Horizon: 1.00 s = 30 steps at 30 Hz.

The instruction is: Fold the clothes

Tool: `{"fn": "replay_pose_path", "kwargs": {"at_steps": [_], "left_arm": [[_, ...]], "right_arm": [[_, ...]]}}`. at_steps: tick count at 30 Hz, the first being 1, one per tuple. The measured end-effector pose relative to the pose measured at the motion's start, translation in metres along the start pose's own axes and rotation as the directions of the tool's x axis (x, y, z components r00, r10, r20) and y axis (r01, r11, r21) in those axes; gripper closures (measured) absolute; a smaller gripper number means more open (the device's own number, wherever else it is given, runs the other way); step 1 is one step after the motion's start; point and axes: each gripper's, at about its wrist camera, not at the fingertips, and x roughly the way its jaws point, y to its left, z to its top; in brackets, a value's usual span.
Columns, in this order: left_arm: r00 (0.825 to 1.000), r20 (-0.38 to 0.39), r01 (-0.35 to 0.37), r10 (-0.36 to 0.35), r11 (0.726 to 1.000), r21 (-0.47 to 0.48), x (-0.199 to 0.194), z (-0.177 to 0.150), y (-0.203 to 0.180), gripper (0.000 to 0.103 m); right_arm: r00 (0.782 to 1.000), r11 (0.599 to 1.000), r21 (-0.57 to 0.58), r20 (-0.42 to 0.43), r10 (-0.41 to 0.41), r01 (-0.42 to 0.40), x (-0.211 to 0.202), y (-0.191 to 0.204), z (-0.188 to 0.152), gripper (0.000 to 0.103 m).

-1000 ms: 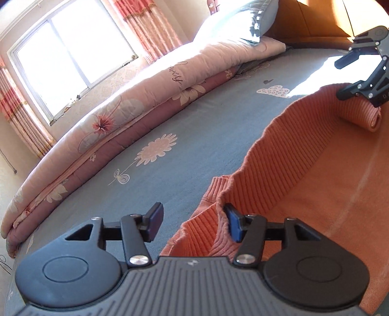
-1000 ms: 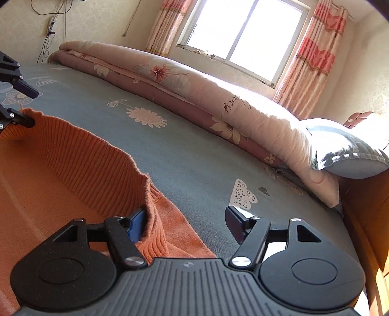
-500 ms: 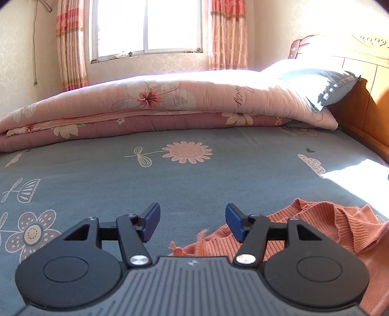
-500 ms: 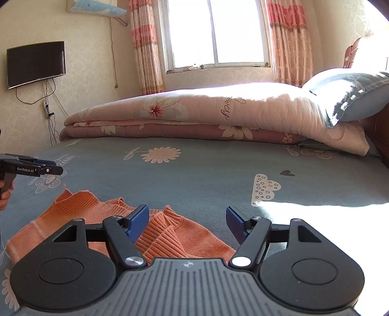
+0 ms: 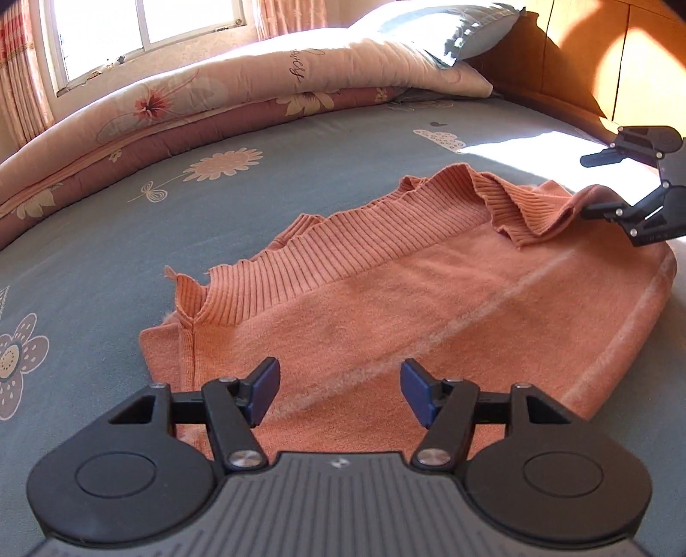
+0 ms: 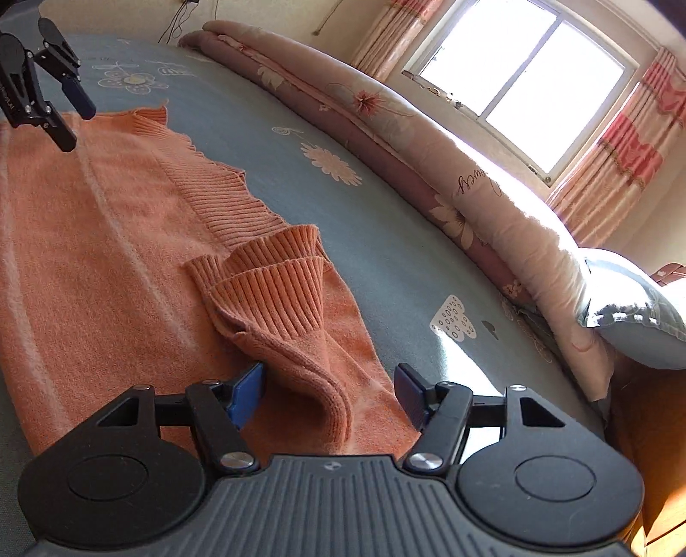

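Note:
An orange knit sweater lies spread flat on the blue-grey flowered bed sheet, its ribbed hem along the far edge. My left gripper hovers over the sweater's near left part. Its jaws are opening and hold nothing. In the right wrist view a folded sleeve with a ribbed cuff lies on the sweater and runs between the jaws of my right gripper. Those jaws are closing, the pads apart from the knit. Each gripper shows in the other view, the right gripper and the left gripper.
A rolled floral quilt runs along the far side of the bed, with a pillow at its end against a wooden headboard. A curtained window stands behind. Bare sheet lies between the sweater and the quilt.
A second ago the sweater's hem stood raised at both grippers; now the sweater lies flat. Both grippers swung up level, then dipped back down toward the sweater.

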Motion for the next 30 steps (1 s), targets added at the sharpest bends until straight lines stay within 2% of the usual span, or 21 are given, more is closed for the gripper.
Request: {"fn": "replay_pose_path", "kwargs": {"at_steps": [3, 5, 8, 14, 17, 19, 20, 23, 27, 30], "left_arm": [[1.0, -0.017, -0.003, 0.002, 1.0, -0.03, 0.003, -0.007, 0.005, 0.039], [0.999, -0.038, -0.011, 0.009, 0.998, -0.062, 0.005, -0.013, 0.009, 0.039], [0.999, -0.046, -0.013, 0.009, 0.995, -0.096, 0.003, -0.023, 0.016, 0.039], [1.0, -0.01, -0.022, 0.021, 0.991, -0.134, -0.015, -0.036, 0.018, 0.043], [1.0, 0.016, -0.023, 0.026, 0.981, -0.195, -0.028, -0.044, 0.022, 0.046], [0.999, 0.031, -0.024, 0.032, 0.973, -0.229, -0.033, -0.048, 0.026, 0.053], [0.999, 0.036, -0.026, 0.036, 0.969, -0.244, -0.036, -0.05, 0.028, 0.057], [0.998, 0.044, -0.037, 0.053, 0.954, -0.299, -0.041, -0.054, 0.034, 0.057], [0.995, 0.065, -0.043, 0.07, 0.935, -0.353, -0.049, -0.061, 0.039, 0.057], [0.997, 0.06, -0.011, 0.038, 0.915, -0.404, -0.051, -0.071, 0.046, 0.057]], "right_arm": [[1.0, 0.976, 0.214, -0.004, -0.031, 0.031, 0.005, -0.03, -0.005, 0.033], [0.998, 0.925, 0.374, -0.038, -0.049, 0.059, 0.012, -0.054, -0.014, 0.033], [0.99, 0.868, 0.481, -0.123, -0.07, 0.121, 0.024, -0.07, -0.032, 0.033], [0.994, 0.798, 0.596, -0.097, -0.043, 0.092, 0.005, -0.071, -0.053, 0.033], [0.997, 0.757, 0.649, -0.067, -0.03, 0.066, -0.015, -0.066, -0.064, 0.033], [0.999, 0.739, 0.673, -0.031, -0.01, 0.029, -0.03, -0.059, -0.07, 0.037], [1.0, 0.73, 0.684, -0.013, -0.001, 0.01, -0.037, -0.055, -0.073, 0.041], [0.999, 0.696, 0.717, 0.017, 0.042, -0.042, -0.051, -0.045, -0.081, 0.053], [0.995, 0.654, 0.751, 0.043, 0.088, -0.09, -0.065, -0.033, -0.092, 0.053], [0.991, 0.631, 0.768, 0.038, 0.127, -0.11, -0.065, -0.026, -0.101, 0.054]]}}
